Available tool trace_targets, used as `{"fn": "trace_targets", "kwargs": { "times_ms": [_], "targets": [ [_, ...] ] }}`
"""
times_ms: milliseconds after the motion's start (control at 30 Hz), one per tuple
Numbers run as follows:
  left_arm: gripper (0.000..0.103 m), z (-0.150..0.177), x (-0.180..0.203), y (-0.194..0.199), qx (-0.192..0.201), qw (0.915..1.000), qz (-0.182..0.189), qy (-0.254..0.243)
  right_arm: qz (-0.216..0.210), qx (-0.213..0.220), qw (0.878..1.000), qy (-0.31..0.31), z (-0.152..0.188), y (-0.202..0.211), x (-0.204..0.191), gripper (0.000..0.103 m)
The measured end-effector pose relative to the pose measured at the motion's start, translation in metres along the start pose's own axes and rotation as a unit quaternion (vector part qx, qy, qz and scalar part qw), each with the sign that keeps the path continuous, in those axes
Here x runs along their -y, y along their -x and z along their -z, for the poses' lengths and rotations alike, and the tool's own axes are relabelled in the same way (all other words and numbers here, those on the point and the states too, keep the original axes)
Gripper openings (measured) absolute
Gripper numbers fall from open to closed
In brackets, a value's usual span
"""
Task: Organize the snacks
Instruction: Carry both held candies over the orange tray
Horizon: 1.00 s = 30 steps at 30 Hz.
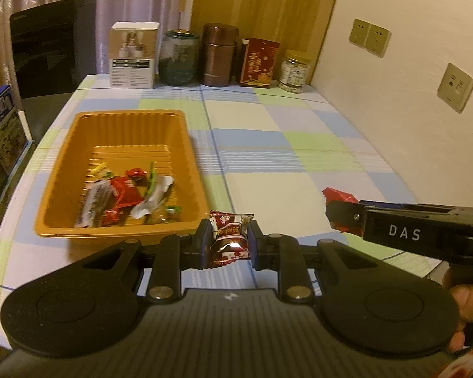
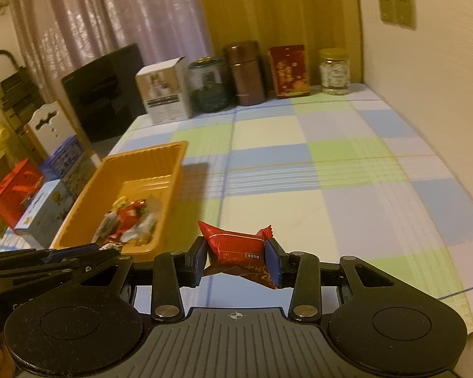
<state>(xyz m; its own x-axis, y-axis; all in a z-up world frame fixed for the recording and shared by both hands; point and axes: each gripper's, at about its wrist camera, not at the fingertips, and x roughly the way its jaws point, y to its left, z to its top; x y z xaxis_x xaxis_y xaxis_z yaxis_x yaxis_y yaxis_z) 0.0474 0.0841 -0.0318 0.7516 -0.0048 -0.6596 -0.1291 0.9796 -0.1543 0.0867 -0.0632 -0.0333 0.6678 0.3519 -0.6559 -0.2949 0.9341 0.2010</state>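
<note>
Clamping one snack each, left gripper (image 1: 229, 242) and right gripper (image 2: 238, 257) near one tray (image 1: 60, 186).

"DAS" stands in white letters on the right hand-held gripper (image 1: 339, 217); other print is unreadable.

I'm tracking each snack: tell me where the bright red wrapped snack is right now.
The bright red wrapped snack is clamped in the right gripper, above the checked tablecloth, just right of the orange tray.
</note>
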Motion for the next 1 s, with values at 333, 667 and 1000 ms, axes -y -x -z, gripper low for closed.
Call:
{"fn": "trace_targets", "kwargs": {
  "times_ms": [333, 667, 1000],
  "targets": [
    [0.021, -0.002, -0.03, 0.011, 0.008, 0.9996, -0.02, 0.017, -0.025, -0.01, 0.999, 0.027, -0.002, -0.015, -0.033, 0.04],
    [0.021, -0.01, -0.06, 0.013, 0.014, 0.9985, -0.038, 0.038, -0.046, -0.019, 0.998, 0.047, -0.007, -0.032, -0.06, 0.04],
    [0.021, -0.016, -0.082, 0.005, 0.011, 0.9977, -0.046, 0.049, -0.061, -0.026, 0.996, 0.061, -0.015, -0.053, -0.081, 0.04]
  ]
}}
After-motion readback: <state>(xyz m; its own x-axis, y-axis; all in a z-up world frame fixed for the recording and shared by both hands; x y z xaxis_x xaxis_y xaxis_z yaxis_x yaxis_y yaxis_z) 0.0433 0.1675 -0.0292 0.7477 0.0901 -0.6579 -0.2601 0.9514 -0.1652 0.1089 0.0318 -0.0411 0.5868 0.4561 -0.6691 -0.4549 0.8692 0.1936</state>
